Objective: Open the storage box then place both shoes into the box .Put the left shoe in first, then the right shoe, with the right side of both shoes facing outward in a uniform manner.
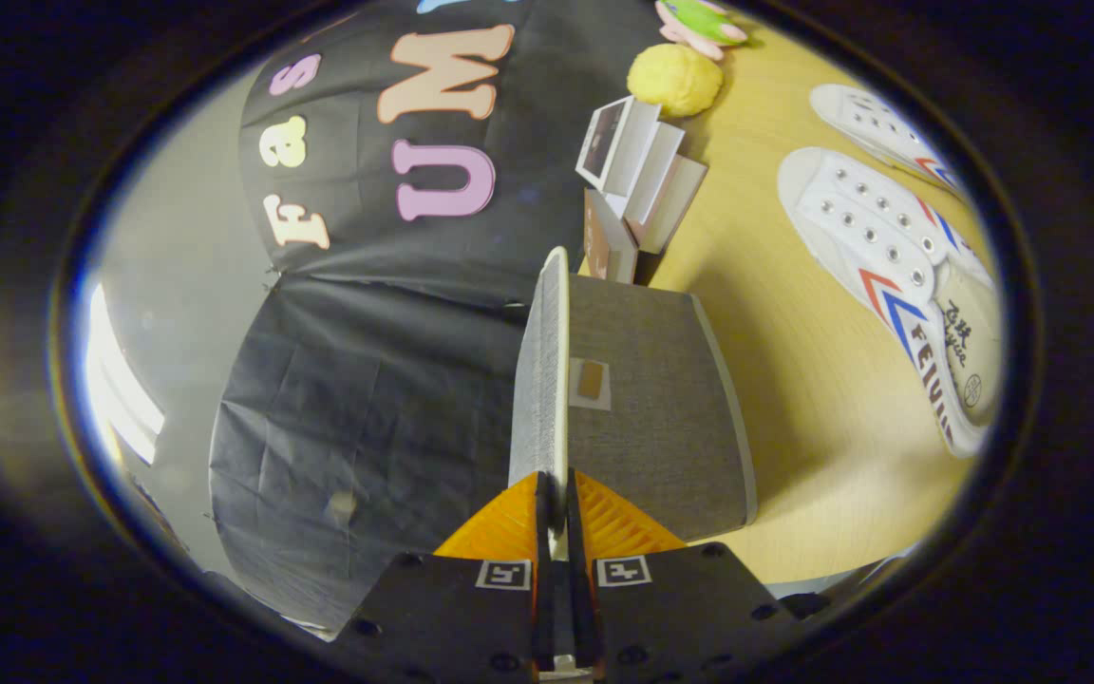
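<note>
Grey fabric storage box (pixel 661 408) sits on the pale wooden surface (pixel 822 399), just ahead of the claw (pixel 556 518), with its thin grey lid (pixel 542 380) swung up on edge. The claw's two orange ribbed fingers (pixel 509 527) are pressed together on the lid's near edge, one on each face, holding it upright. A small brown tab in a white patch (pixel 591 382) shows on the box's face. Beyond the box, well apart from the fingers, two white canvas shoes lie side by side: the nearer shoe (pixel 898 285) with red and blue stripes, the farther shoe (pixel 879 123) behind it. Past the box stand some white cards or booklets (pixel 637 171), a yellow fuzzy ball (pixel 675 79) and a green and pink toy (pixel 704 24).
</note>
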A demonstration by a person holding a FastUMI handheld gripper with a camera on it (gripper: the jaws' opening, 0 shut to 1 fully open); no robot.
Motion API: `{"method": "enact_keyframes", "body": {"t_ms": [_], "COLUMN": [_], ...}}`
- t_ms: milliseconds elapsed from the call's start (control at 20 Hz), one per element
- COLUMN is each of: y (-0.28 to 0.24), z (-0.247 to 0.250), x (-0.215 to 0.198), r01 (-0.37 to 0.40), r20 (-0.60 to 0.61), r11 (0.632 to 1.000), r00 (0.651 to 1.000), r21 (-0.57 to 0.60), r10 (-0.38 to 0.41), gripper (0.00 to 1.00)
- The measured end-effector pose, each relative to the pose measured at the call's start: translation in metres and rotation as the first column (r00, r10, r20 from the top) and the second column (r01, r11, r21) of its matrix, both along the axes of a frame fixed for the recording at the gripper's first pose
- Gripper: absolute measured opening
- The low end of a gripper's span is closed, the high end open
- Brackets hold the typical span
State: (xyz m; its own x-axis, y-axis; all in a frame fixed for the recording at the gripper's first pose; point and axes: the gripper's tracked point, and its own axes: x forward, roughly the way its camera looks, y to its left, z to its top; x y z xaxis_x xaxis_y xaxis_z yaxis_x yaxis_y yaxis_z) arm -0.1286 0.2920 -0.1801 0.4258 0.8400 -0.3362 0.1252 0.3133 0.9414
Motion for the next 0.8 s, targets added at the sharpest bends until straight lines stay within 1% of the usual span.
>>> {"method": "enact_keyframes", "body": {"t_ms": [100, 150, 300, 650, 800], "y": [0.004, 0.005, 0.012, 0.055, 0.081], "z": [0.015, 0.023, 0.047, 0.114, 0.129], "x": [0.0, 0.002, 0.008, 0.019, 0.02], "r01": [-0.041, -0.05, -0.098, -0.185, -0.231], "r20": [0.043, 0.07, 0.138, 0.255, 0.297], "r11": [0.999, 0.998, 0.993, 0.983, 0.973], "r00": [0.998, 0.996, 0.985, 0.949, 0.928], "r21": [-0.019, -0.035, -0.061, -0.015, -0.022], "r10": [0.042, 0.052, 0.106, 0.183, 0.227], "gripper": [0.14, 0.13, 0.11, 0.12, 0.14]}}
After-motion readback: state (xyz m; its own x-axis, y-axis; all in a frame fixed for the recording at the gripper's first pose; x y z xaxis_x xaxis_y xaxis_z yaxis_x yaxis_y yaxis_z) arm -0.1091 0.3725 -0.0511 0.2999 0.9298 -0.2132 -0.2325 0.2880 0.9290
